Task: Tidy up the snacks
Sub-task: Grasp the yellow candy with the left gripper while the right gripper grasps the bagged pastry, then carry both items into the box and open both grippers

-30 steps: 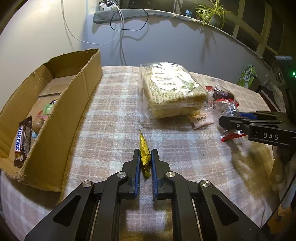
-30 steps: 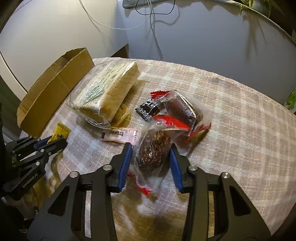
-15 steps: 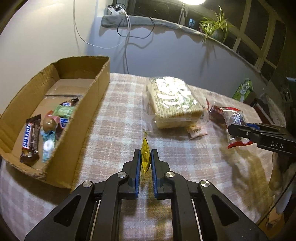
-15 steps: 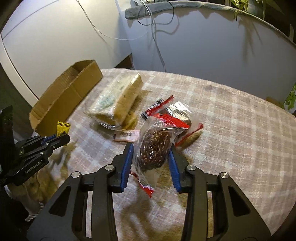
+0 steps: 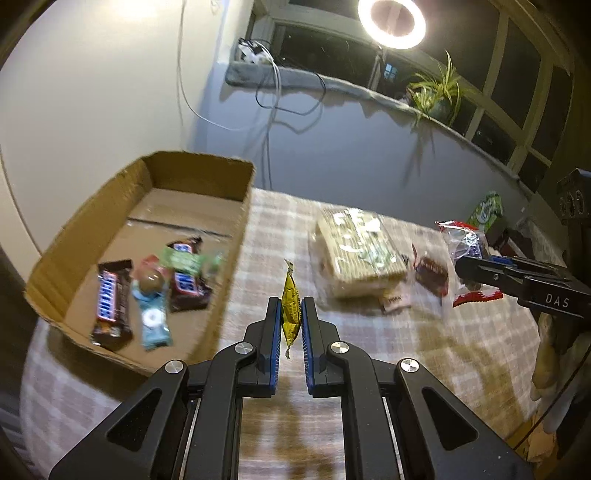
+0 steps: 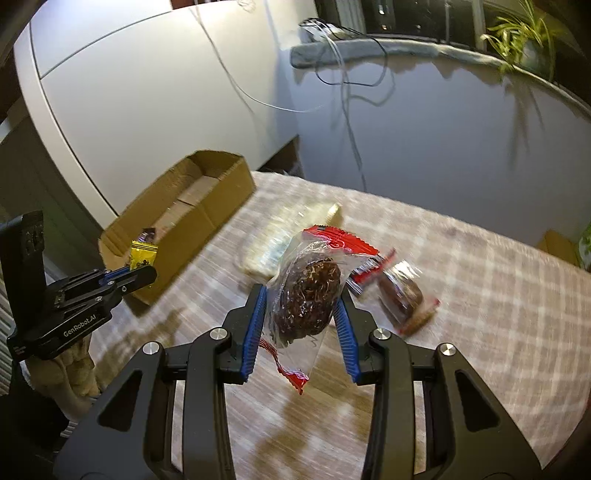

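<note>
Leftmost, an open brown cardboard box [image 5: 236,206] sits on the left edge of the table [image 5: 461,350], which is covered by a beige and pink checked cloth. Inside the box, near its front end, lie two brown Snickers bars [image 5: 110,302], a pale blue wrapped sweet [image 5: 153,321], a round brown sweet in clear wrap [image 5: 149,282] and a green wrapped sweet [image 5: 183,260], all close together.

Just right of the box's near corner, the left tool [image 5: 290,314] is clamped narrowly on a small yellow foil sachet [image 5: 290,308], which stands on edge between the blue pads, off the cloth.

Farther right, toward the middle of the table, a clear plastic pack of pale biscuits [image 5: 356,254] lies flat, with a small white sachet [image 5: 395,302] against its near edge. Beside that pack to the right rests a dark brown cake in clear wrap with red ends [image 5: 430,275].

At the right, the right tool [image 6: 301,306] grips a round dark brown cake in a clear bag with a red seal [image 6: 308,299], its pads pressing both sides of the bag, which hangs clear of the table.

Behind the table, a spider plant [image 5: 436,94] stands on the window ledge under a lit ring lamp [image 5: 391,22].
</note>
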